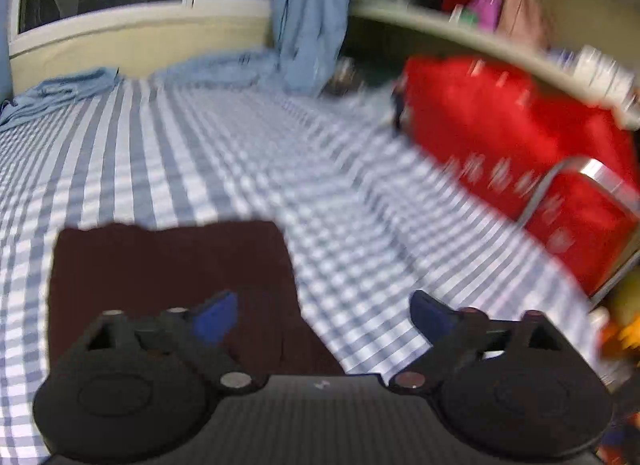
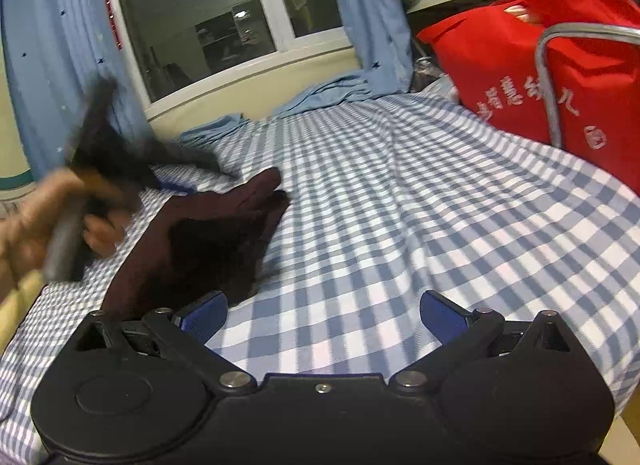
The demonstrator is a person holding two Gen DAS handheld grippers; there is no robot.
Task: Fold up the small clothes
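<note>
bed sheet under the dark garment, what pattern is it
Blue-and-white check on the bed sheet, under the dark maroon garment; sharpest in the right wrist view.

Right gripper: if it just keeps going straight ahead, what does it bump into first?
Probably the checked bedsheet. The open right gripper points over bare sheet; the dark red garment lies off to its left.

We are seeing one small dark maroon garment (image 1: 168,277) lying flat on the bed. From the left wrist it is showing as a neat, squarish folded shape with straight edges. From the right wrist, the same garment (image 2: 208,241) is lying rumpled, one narrow corner pointing toward the window.
</note>
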